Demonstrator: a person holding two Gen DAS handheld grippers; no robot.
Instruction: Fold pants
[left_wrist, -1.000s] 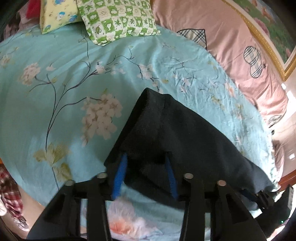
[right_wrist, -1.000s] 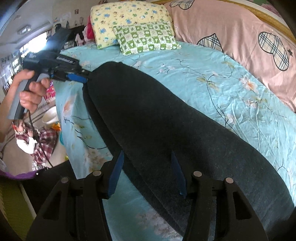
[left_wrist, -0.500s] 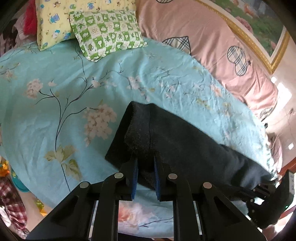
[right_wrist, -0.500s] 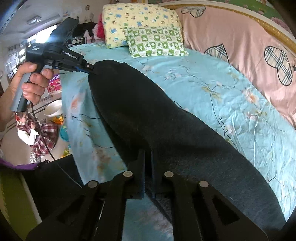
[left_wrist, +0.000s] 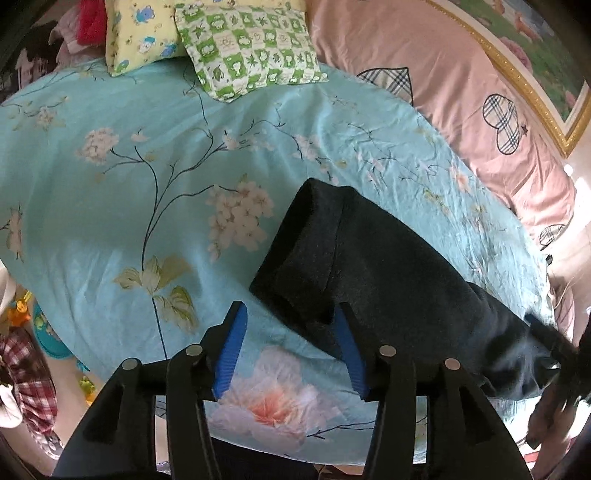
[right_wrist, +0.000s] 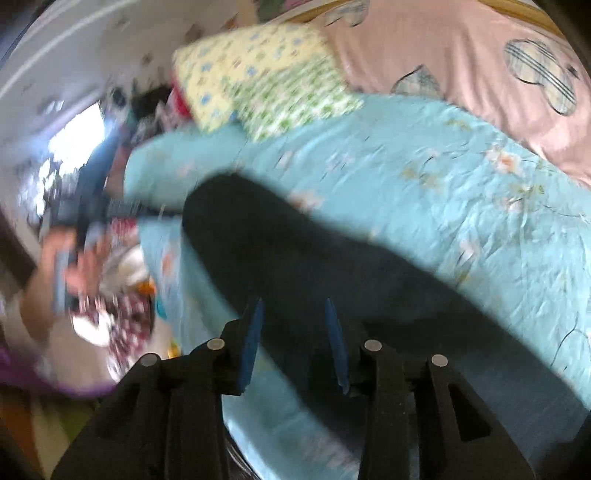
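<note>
Dark charcoal fleece pants (left_wrist: 373, 266) lie folded lengthwise on the turquoise floral bedsheet (left_wrist: 147, 192), running from centre toward 4 o'clock in the left wrist view. Left gripper (left_wrist: 288, 345): blue-padded fingers, pinched on the cuff half a second ago, now stand wide apart, holding nothing; the right pad touches the cloth edge. Right gripper (right_wrist: 293, 341): likewise released, fingers parted over the pants, view motion-blurred. Green checked pillow (left_wrist: 243, 44) and yellow print pillow (left_wrist: 144, 33) at 12 o'clock.
</note>
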